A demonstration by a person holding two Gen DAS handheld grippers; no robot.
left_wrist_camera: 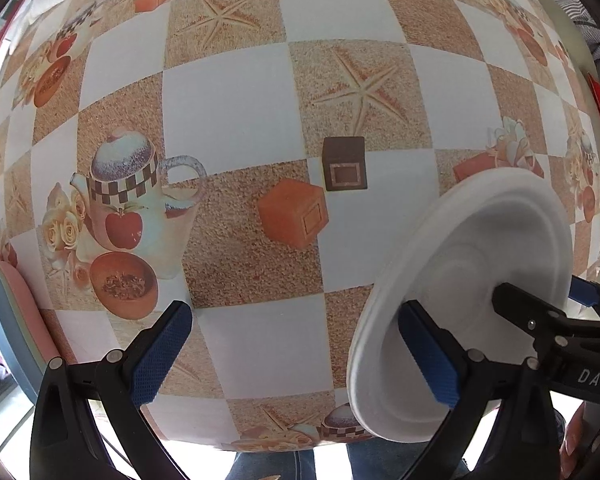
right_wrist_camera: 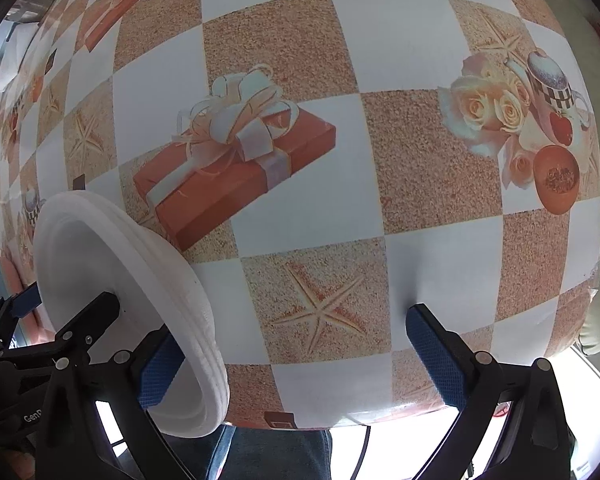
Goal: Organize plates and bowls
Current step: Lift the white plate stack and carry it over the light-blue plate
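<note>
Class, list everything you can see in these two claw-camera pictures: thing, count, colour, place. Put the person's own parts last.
white plates: one stack, exact count unclear, white, tilted on edge by the table's near edge, between the two claws
table: one, white-and-sandy checked cloth printed with starfish, teapots, gift boxes; fills both views
curved object: one, pink with grey-blue rim, table's left edge; kind unclear
jeans: blue, below the near edge
left claw: black, blue pads, open, right finger at the plates' hollow face
right claw: same colours, open, left finger at their back
</note>
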